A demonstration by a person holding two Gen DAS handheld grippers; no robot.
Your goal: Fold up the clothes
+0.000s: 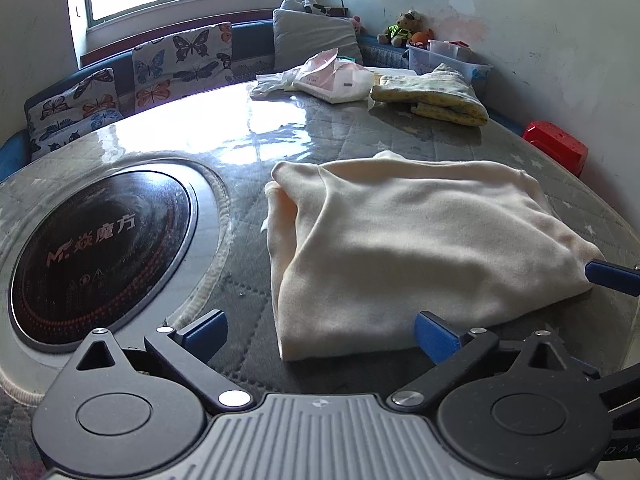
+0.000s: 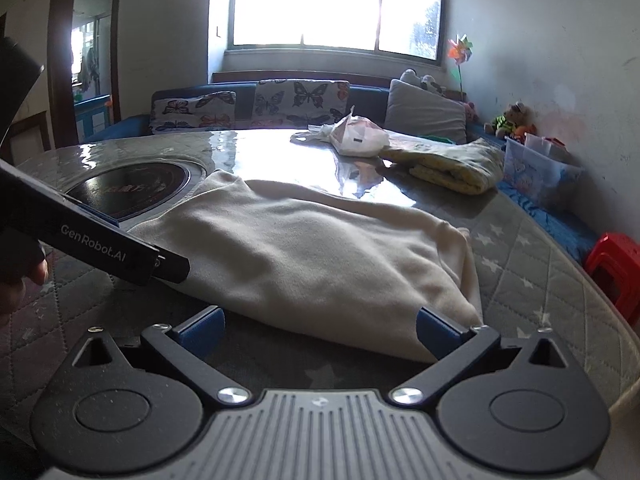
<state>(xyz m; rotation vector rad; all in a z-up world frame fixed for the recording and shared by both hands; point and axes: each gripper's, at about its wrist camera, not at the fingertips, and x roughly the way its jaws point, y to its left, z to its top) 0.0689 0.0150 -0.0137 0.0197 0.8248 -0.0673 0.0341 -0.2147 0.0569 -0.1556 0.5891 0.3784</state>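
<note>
A cream garment [image 1: 416, 248] lies folded on the round table [image 1: 248, 128]; it also shows in the right wrist view [image 2: 320, 256]. My left gripper [image 1: 320, 334] is open at the garment's near edge, its right finger [image 1: 436, 336] touching the cloth. My right gripper [image 2: 320, 330] is open at the near edge too, its right finger [image 2: 438, 330] against the cloth. The right gripper's blue fingertip [image 1: 610, 276] shows at the garment's right corner in the left wrist view. The left gripper's body [image 2: 104, 236] crosses the right wrist view at left.
A black induction hob [image 1: 100, 248] is set in the table at left. A folded yellow cloth [image 1: 436, 94] and a plastic bag [image 1: 332, 78] lie at the far side. A red stool [image 1: 556, 148] stands right of the table. Cushions [image 1: 180, 60] line a bench behind.
</note>
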